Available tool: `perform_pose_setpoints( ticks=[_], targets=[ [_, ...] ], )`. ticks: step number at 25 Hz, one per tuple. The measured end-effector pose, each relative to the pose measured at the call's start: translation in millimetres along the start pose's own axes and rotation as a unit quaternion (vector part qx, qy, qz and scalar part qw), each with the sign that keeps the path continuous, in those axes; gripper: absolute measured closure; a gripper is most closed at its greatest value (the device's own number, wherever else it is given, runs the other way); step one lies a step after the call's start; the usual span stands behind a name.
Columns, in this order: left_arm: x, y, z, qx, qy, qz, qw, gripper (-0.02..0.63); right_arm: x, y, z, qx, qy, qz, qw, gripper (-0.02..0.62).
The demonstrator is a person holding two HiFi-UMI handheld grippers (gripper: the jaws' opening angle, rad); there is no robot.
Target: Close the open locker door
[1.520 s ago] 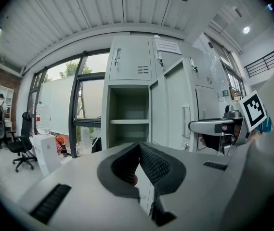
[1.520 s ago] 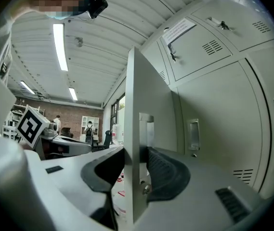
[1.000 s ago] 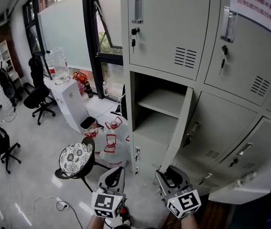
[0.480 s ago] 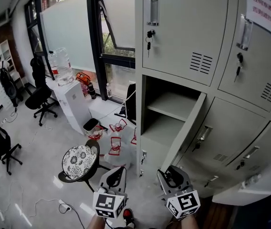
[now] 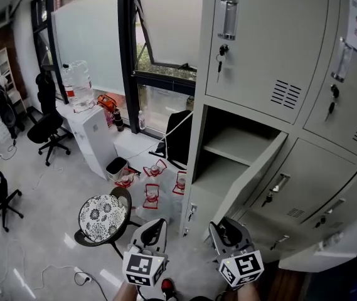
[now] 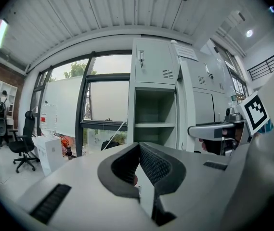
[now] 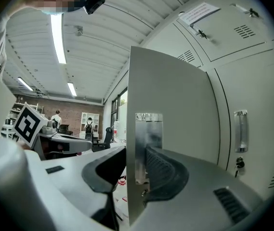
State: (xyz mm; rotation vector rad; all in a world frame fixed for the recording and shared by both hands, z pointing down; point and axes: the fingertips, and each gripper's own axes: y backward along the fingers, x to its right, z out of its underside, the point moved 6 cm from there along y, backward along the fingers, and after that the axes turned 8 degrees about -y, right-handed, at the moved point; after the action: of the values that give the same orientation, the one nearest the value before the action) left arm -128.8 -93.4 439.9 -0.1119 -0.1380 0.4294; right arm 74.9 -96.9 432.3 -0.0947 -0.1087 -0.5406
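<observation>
The open locker door (image 5: 253, 174) is pale grey and hangs out from the middle compartment (image 5: 228, 146), whose shelf is bare. My right gripper (image 5: 229, 232) sits at the door's lower corner. In the right gripper view the door's edge (image 7: 133, 129) stands between the jaws of that gripper (image 7: 136, 160). The jaws are closing, the right pad (image 7: 163, 170) lies close against the door's face, and the other pad is hidden behind the edge. My left gripper (image 5: 155, 226) hovers beside it over the floor, shut with nothing in it (image 6: 137, 147).
Shut lockers with keys (image 5: 221, 50) surround the open one. A low door or panel (image 5: 316, 256) juts out at the lower right. A patterned stool (image 5: 101, 209), bags (image 5: 150, 193), a white cabinet (image 5: 96, 137) and office chairs (image 5: 45, 121) stand to the left by the window.
The lockers have slid to the right in the head view and the door now leans further across the frame. Both grippers keep their places at the bottom edge.
</observation>
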Motion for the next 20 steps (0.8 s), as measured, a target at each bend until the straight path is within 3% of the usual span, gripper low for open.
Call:
perform_pose_setpoints(
  ticks=[20],
  targets=[
    [-67.6, -38.5, 6.6, 0.007, -0.012, 0.022, 0.9997, 0.584, -8.0, -76.0, -2.8, 0.014, 0.0, 0.029, 0.999, 0.479]
  ],
)
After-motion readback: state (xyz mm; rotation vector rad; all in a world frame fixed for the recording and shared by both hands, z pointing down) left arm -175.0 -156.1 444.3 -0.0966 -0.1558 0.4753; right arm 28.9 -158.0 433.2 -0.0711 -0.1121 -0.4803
